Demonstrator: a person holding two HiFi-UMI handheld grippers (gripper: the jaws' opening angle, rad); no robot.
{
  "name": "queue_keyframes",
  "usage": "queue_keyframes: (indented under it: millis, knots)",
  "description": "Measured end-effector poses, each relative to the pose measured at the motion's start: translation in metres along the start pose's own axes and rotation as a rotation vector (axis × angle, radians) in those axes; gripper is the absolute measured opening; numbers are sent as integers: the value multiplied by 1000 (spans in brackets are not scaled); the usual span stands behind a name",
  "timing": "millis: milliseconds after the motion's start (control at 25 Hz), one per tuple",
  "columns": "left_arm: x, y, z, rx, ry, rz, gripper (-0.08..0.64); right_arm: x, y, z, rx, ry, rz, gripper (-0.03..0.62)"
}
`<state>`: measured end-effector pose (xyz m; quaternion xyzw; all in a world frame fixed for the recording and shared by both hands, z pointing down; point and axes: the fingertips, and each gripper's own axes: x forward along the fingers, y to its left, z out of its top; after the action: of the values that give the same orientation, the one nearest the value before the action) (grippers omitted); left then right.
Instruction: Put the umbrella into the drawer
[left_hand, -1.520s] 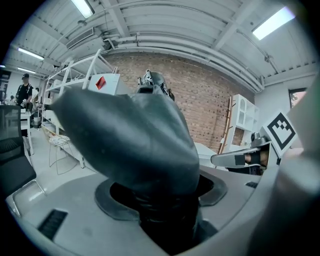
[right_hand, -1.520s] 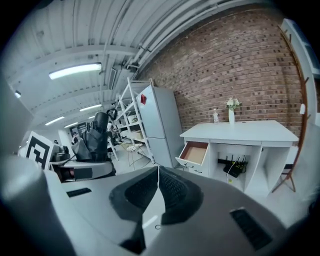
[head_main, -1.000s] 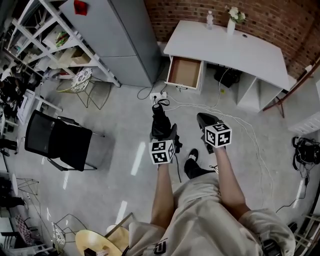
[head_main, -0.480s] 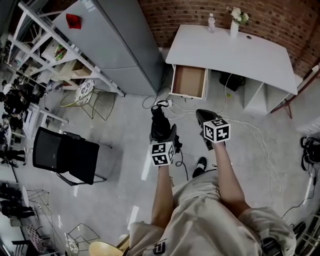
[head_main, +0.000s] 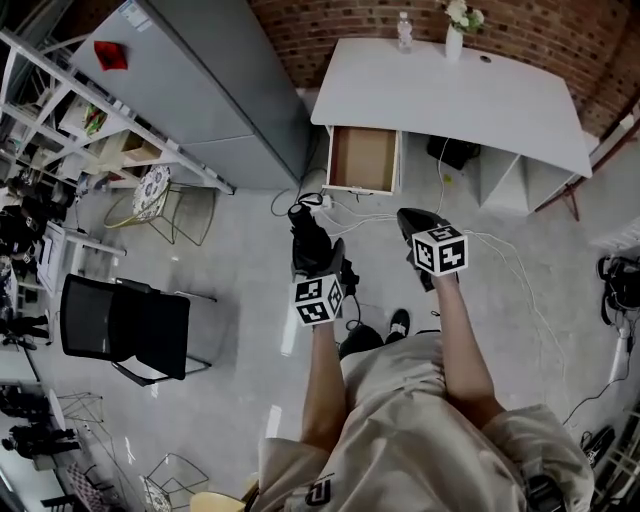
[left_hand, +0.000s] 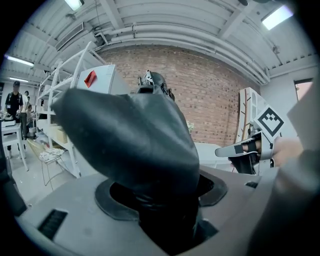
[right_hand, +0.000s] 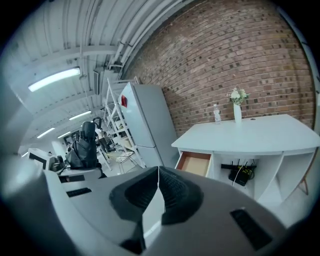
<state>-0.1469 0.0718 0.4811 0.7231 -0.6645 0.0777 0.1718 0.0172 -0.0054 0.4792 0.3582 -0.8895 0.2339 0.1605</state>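
Observation:
A folded black umbrella (head_main: 310, 240) stands upright in my left gripper (head_main: 318, 262), which is shut on it; in the left gripper view the umbrella (left_hand: 145, 150) fills the jaws. The open drawer (head_main: 363, 158), brown inside and empty, sticks out of the white desk (head_main: 470, 95) ahead of both grippers. In the right gripper view the same drawer (right_hand: 195, 163) shows under the desk top (right_hand: 250, 135). My right gripper (head_main: 415, 228) is shut with nothing in it, to the right of the umbrella (right_hand: 82, 147).
A grey cabinet (head_main: 200, 90) stands left of the desk. White cables (head_main: 480, 250) and a power strip lie on the floor before the drawer. A black chair (head_main: 125, 325) is at left. A bottle (head_main: 404, 30) and a vase (head_main: 455, 40) sit on the desk.
The person has stepped towards the desk with both grippers; the drawer now lies closer and more straight ahead. The umbrella stays held in the left gripper.

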Motion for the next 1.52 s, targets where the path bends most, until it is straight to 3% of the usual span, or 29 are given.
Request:
queue_keyframes:
  millis: [360, 600, 1040, 1520]
  knots:
    - [26, 2, 13, -13, -18, -7, 270, -3, -28, -12, 3, 27, -32, 69]
    - [60, 6, 20, 15, 9, -52, 272, 13, -44, 11, 10, -3, -47, 69]
    - [146, 10, 72, 8, -65, -134, 272, 66, -70, 39, -66, 83, -32, 69]
    - [258, 22, 111, 82, -38, -236, 272, 148, -129, 87, 20, 101, -85, 69]
